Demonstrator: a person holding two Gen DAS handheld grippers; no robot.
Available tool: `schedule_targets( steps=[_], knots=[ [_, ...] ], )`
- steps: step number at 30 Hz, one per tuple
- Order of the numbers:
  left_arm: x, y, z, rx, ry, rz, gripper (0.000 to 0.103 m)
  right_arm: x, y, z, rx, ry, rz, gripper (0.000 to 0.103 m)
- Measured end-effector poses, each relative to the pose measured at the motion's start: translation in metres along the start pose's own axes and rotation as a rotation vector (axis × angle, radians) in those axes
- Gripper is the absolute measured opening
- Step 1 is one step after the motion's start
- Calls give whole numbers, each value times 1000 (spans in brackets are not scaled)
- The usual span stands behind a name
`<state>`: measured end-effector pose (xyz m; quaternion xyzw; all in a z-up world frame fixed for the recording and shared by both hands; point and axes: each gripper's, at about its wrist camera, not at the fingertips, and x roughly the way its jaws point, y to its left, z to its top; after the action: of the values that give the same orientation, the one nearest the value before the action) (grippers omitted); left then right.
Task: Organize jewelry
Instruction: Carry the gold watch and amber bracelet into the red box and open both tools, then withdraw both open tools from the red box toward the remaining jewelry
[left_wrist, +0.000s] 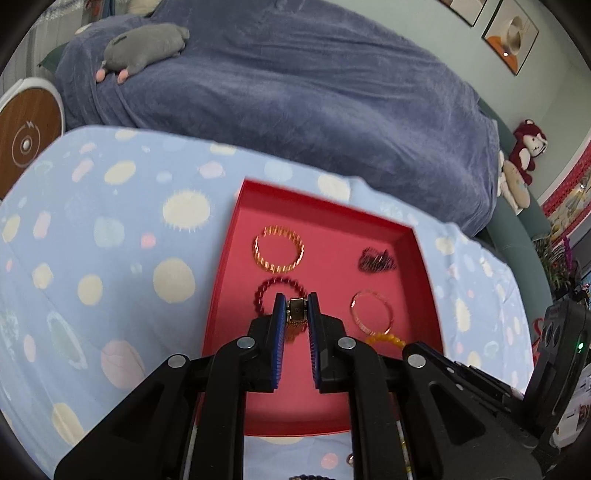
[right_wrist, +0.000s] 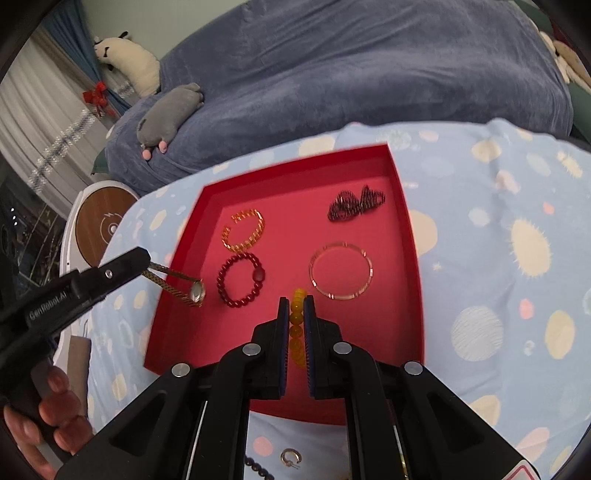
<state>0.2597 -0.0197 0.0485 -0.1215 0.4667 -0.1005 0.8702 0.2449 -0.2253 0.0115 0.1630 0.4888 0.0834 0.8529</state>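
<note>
Matt red card tray (right_wrist: 406, 229), smooth inside. On it, a glossy gold metal-link bracelet (right_wrist: 244, 229), shiny dark-red beads (right_wrist: 240, 280), a clear glassy bangle (right_wrist: 341, 270). The right gripper (right_wrist: 296, 314), matt black plastic with ribbed blue pads (right_wrist: 284, 332), pinches translucent amber beads (right_wrist: 297, 332). Left of frame, a watch (right_wrist: 195, 291) on woven metal mesh. Soft dotted cotton cloth (right_wrist: 498, 258); plush blue blanket (right_wrist: 369, 74) above.
</note>
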Motion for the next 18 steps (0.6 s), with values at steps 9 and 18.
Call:
schedule_targets(
  steps=[9, 18],
  knots=[
    [5, 2, -49, 27, 30, 46, 34, -9, -18, -26, 1, -10, -73, 21],
    [-39, 6, -77, -4, -24, 52, 49, -61, -32, -57, 62, -77, -67, 30]
  ],
)
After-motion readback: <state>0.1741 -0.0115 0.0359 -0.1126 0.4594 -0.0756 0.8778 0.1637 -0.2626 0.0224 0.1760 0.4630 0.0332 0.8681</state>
